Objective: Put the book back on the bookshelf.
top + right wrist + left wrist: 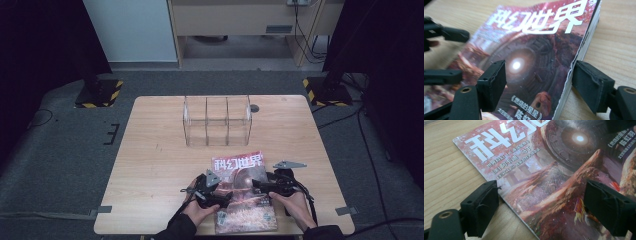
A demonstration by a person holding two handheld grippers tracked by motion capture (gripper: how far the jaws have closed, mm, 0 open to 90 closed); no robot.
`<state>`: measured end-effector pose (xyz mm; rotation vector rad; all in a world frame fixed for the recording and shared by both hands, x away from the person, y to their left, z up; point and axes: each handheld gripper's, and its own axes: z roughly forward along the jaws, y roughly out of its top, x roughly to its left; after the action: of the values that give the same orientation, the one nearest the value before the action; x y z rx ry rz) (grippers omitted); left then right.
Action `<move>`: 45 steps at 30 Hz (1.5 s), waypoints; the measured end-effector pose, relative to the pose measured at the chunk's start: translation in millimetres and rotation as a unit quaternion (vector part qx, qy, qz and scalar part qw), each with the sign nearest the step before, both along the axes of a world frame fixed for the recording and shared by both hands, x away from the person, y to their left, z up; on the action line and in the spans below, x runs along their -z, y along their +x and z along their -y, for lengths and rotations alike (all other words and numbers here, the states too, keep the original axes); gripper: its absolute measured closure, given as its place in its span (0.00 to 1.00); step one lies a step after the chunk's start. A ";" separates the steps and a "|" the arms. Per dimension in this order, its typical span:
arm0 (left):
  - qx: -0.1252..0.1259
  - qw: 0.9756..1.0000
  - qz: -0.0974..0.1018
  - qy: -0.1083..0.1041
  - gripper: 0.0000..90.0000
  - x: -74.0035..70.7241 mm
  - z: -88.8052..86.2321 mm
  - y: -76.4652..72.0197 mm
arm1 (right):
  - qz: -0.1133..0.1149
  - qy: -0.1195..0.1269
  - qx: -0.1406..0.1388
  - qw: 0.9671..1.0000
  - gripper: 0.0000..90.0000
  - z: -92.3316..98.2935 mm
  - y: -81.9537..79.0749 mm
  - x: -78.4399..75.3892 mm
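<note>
A light wooden surface (160, 150) stands on grey carpet (60, 165). Beyond the surface a pale cabinet (240, 20) and a white panel (132, 30) stand; black stands with yellow-striped bases (97, 92) flank its far corners.

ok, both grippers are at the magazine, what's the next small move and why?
Probably close the right gripper on the magazine: its jaws straddle the page-edge side, one over the cover, one on the table, not yet pressing. The left gripper is open across the opposite edge.
</note>
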<state>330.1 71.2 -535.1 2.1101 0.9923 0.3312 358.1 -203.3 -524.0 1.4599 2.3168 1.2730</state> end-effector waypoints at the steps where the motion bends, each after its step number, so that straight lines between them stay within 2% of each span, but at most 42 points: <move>1: 0.000 1.000 0.000 0.000 0.13 -0.1 -0.1 0.0 | 0.001 0.009 0.001 1.000 0.31 0.9 -0.6 -1.7; 5: -0.002 1.000 -0.001 0.001 0.12 0.0 -0.2 0.2 | 0.027 0.051 -0.005 0.998 0.35 3.1 -2.6 -10.0; 6: -0.002 1.000 -0.001 0.001 0.12 0.0 -0.2 0.2 | 0.027 0.051 -0.005 0.998 0.35 3.1 -2.6 -10.0; 7: -0.002 1.000 -0.001 0.001 0.12 0.0 -0.2 0.2 | 0.044 0.075 -0.013 0.996 0.37 3.1 -3.6 -14.4; 10: -0.002 1.000 -0.001 0.000 0.12 0.0 -0.2 0.2 | 0.051 0.096 -0.018 0.994 0.38 2.5 -4.5 -17.4; 14: -0.001 1.000 -0.001 0.000 0.12 0.0 -0.3 0.2 | 0.044 0.086 -0.016 0.995 0.36 2.4 -4.1 -14.8; 18: -0.002 1.000 -0.001 0.000 0.12 0.0 -0.2 0.2 | 0.024 0.095 -0.023 0.995 0.37 4.3 -7.2 -13.2; 22: -0.001 1.000 -0.001 0.000 0.12 0.0 -0.3 0.2 | 0.017 0.080 -0.023 0.996 0.36 4.0 -7.9 -12.8; 24: -0.001 1.000 -0.002 -0.001 0.12 0.0 -0.6 0.3 | 0.003 0.065 -0.020 0.998 0.36 4.7 -7.7 -10.6; 25: -0.001 1.000 -0.002 -0.001 0.12 0.0 -0.6 0.3 | -0.011 0.056 -0.020 0.998 0.37 5.2 -7.4 -8.8; 27: -0.001 1.000 -0.002 -0.001 0.12 0.0 -0.7 0.4 | -0.041 0.049 -0.037 0.997 0.37 4.0 -8.0 -4.6; 29: 0.000 1.000 -0.002 -0.001 0.12 0.0 -0.8 0.4 | -0.036 0.033 -0.046 0.998 0.37 0.8 -8.8 -4.1; 33: 0.000 1.000 -0.002 -0.001 0.12 0.0 -0.7 0.4 | -0.043 0.044 -0.047 0.997 0.39 0.7 -4.8 -1.4; 38: 0.001 1.000 -0.002 -0.001 0.12 0.0 -1.0 0.5 | -0.038 0.050 -0.055 0.997 0.42 -4.8 1.5 2.3; 42: 0.001 1.000 -0.003 -0.002 0.12 -0.1 -1.3 0.6 | -0.039 0.045 -0.055 0.997 0.49 -4.8 5.6 4.8; 43: 0.000 1.000 -0.003 -0.003 0.12 -0.1 -1.4 0.7 | -0.038 0.041 -0.052 0.997 0.57 -3.2 6.1 4.2; 45: 0.001 1.000 -0.005 -0.008 0.12 -0.1 -2.4 1.2 | -0.037 0.037 -0.049 0.997 0.63 -2.4 6.3 3.8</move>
<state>331.2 73.6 -535.0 2.1005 0.9953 0.3125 364.4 -200.9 -527.9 1.4574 2.4416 1.3643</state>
